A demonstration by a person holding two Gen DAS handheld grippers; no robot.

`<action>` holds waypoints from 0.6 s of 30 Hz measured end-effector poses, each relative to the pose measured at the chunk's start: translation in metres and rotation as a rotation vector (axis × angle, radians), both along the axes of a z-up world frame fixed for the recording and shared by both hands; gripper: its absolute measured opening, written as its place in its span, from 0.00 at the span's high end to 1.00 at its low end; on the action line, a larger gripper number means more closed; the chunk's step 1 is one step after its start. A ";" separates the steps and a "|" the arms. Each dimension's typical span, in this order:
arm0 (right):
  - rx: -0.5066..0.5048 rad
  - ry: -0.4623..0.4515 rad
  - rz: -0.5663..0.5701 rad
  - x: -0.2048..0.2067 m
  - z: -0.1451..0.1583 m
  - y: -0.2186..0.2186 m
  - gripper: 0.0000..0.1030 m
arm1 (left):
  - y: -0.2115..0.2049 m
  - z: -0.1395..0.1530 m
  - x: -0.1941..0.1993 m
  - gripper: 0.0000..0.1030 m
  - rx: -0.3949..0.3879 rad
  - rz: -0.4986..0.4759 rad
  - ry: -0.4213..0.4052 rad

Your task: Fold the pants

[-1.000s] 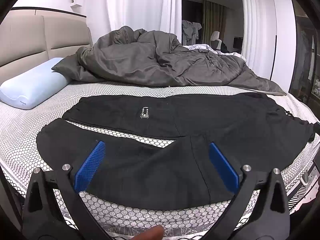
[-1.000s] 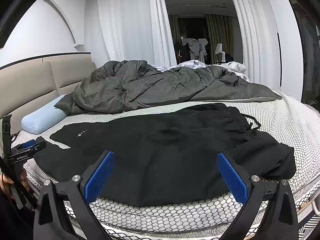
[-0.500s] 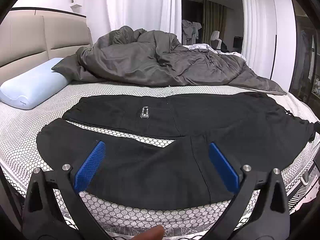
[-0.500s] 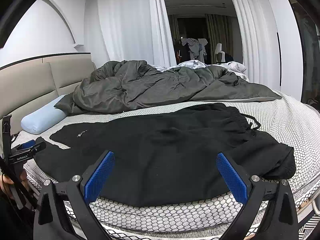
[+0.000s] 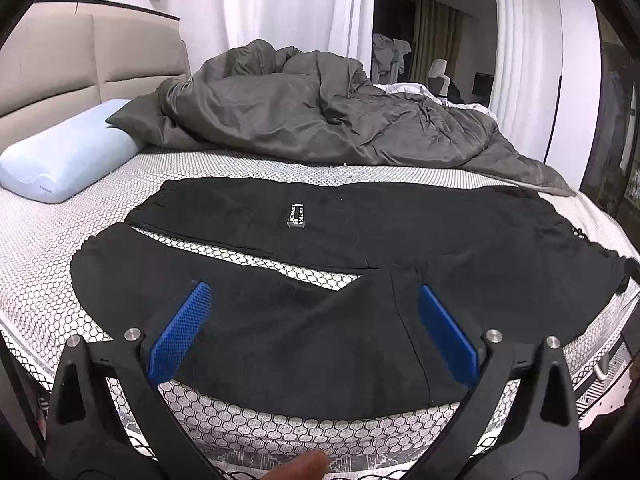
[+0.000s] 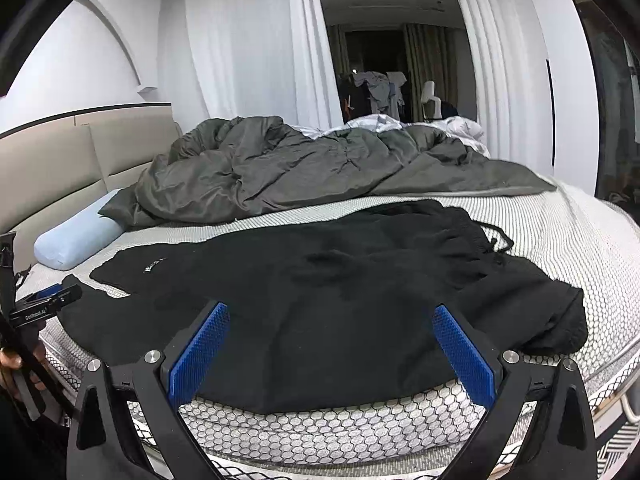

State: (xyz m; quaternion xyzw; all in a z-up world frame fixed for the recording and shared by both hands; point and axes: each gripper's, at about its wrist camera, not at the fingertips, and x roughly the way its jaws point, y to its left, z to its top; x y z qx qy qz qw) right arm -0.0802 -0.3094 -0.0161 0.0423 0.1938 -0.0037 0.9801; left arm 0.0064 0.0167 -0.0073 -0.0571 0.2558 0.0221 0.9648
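A bed with a white honeycomb-pattern mattress [image 5: 48, 264] fills the room; a rumpled grey duvet [image 5: 320, 112] lies at the far side and a pale blue pillow [image 5: 60, 164] at far left. The black pants [image 5: 360, 248] lie spread flat across the near part of the mattress, legs to the left, waistband with drawstring to the right. The left gripper [image 5: 312, 320] hovers over the near leg, jaws wide apart and empty. The right gripper [image 6: 332, 340] likewise stands spread and empty, apparently just above the fabric.

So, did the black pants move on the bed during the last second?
No. In the left wrist view the black pants keep the same place relative to the blue pillow and the grey duvet.
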 end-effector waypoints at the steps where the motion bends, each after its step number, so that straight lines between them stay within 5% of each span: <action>1: 0.005 0.005 0.002 0.001 0.000 -0.002 0.00 | 0.002 0.001 -0.001 0.00 -0.004 0.002 -0.002; 8: 0.026 0.048 -0.022 0.010 -0.007 -0.012 0.00 | 0.031 0.012 -0.004 0.00 -0.018 0.027 -0.008; 12: 0.033 0.042 -0.019 0.008 -0.005 -0.014 0.00 | 0.063 0.021 0.004 0.00 0.022 0.043 0.057; 18: 0.048 0.017 -0.012 0.002 -0.001 -0.017 0.00 | 0.133 0.022 0.018 0.00 0.064 0.162 0.110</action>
